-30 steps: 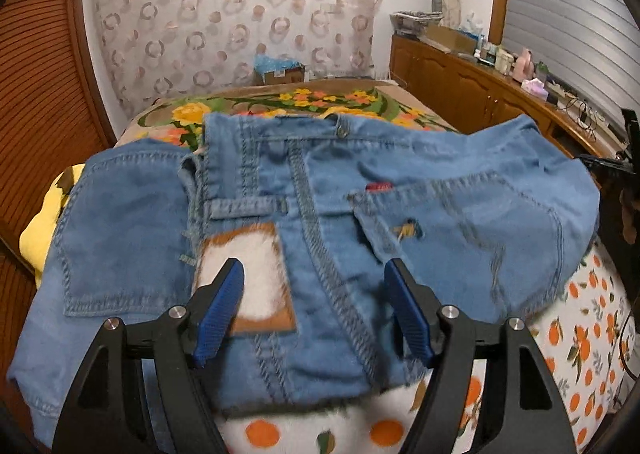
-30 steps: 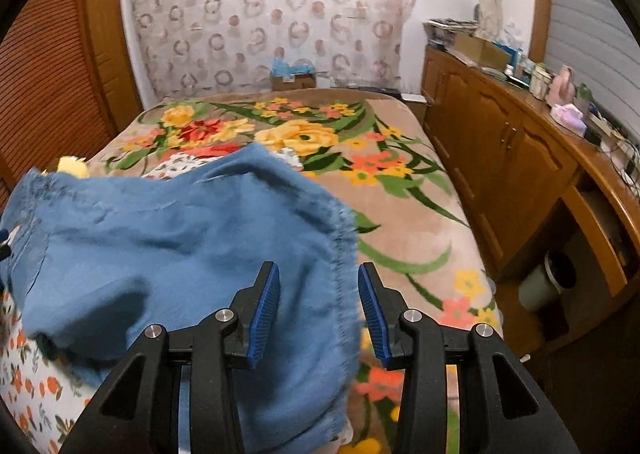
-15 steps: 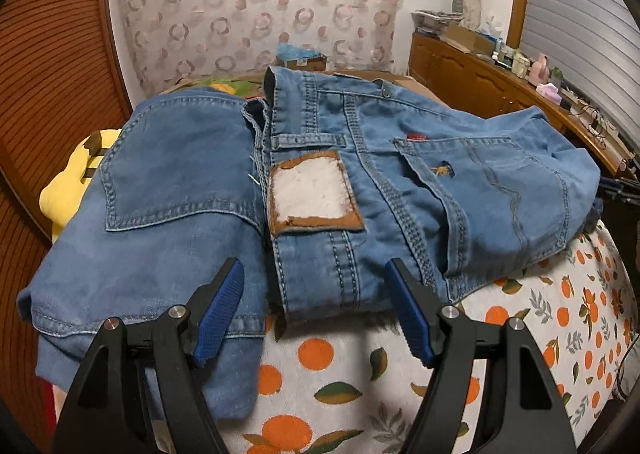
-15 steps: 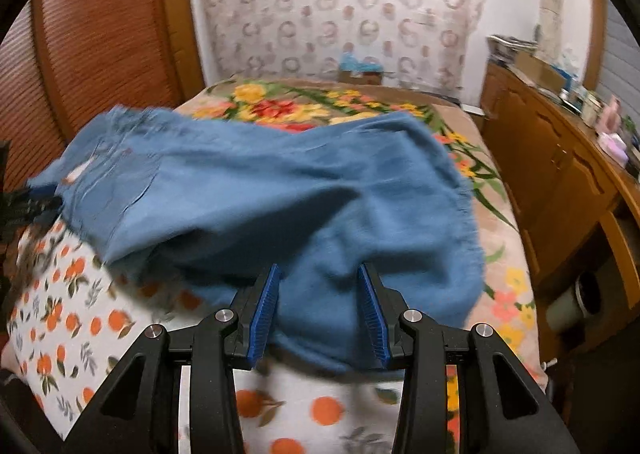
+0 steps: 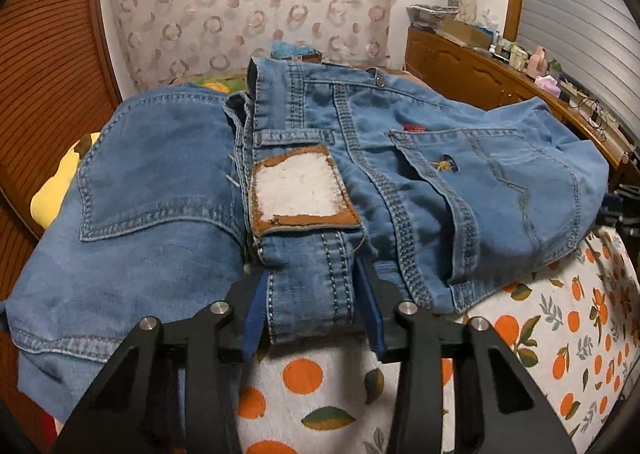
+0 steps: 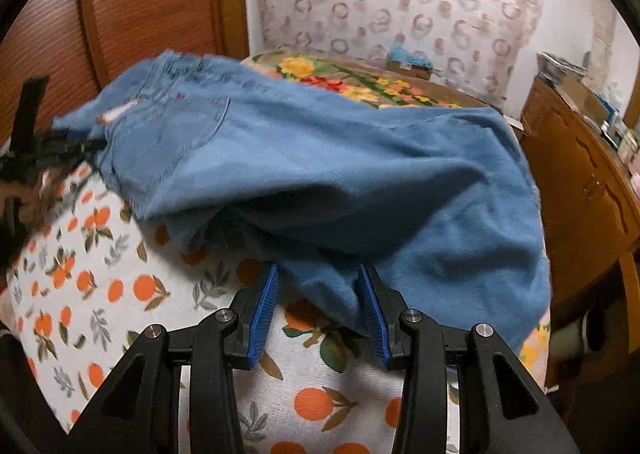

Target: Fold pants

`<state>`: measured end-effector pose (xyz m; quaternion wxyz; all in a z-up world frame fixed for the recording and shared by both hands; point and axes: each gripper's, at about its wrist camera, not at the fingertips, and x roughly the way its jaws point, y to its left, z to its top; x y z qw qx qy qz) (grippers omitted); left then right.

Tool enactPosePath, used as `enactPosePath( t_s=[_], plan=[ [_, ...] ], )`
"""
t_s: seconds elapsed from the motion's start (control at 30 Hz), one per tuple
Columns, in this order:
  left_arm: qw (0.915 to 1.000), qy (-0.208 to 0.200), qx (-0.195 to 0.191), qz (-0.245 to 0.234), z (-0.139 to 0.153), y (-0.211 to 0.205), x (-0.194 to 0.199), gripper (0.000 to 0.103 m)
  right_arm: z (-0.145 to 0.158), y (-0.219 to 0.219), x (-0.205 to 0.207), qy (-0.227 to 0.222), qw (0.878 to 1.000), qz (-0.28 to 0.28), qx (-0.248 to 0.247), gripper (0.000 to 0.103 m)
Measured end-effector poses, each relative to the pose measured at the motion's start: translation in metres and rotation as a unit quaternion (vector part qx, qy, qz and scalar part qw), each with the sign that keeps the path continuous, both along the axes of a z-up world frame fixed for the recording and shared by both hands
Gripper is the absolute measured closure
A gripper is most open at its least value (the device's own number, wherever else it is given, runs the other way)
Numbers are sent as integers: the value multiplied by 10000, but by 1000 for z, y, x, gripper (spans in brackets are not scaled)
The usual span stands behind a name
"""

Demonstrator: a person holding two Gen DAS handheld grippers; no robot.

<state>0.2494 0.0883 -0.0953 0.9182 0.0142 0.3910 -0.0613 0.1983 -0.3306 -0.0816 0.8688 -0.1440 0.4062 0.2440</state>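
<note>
Blue denim pants (image 5: 400, 157) lie on the orange-print bedspread (image 5: 560, 342), seat side up, with a brown-edged white waist patch (image 5: 298, 189). My left gripper (image 5: 312, 294) is shut on the waistband (image 5: 310, 286) just below that patch. In the right wrist view the pants (image 6: 340, 165) lie in a rumpled heap. My right gripper (image 6: 318, 294) is open, its blue pads (image 6: 264, 306) on either side of the near edge of a pant leg, not pinching it. The left gripper (image 6: 28, 157) shows at that view's far left.
A flowered blanket (image 6: 360, 81) covers the far bed. A wooden cabinet (image 6: 580, 181) runs along the right, cluttered on top. A wooden slatted wall (image 5: 52, 65) stands at left. A yellow item (image 5: 56, 189) lies under the pants at the left.
My left gripper has closed on the waistband, which it only framed before. My right gripper has drawn back and swung left, so the pant leg lies further ahead of its pads.
</note>
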Motion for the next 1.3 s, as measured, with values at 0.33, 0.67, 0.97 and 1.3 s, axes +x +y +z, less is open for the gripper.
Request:
enactPosePath(
  t_s=[0.33,0.67,0.97,1.3],
  plan=[
    [9956,-901,232,-70,61,-11,-13,90,1,-9,1,-320,9988,83,-352,98],
    [9849,-1712,189,174,134,15,-48,91,54,-34,-40,-1132,9933,-215,-21,99],
    [9806,-1942,77,258,144,32,-114,92,64,-38,-128,-1503,9885,-101,159,100],
    [9866,-1592,-14,352,112,49,-199,91,47,-62,-217,-1291,9906,90,452,99]
  ],
)
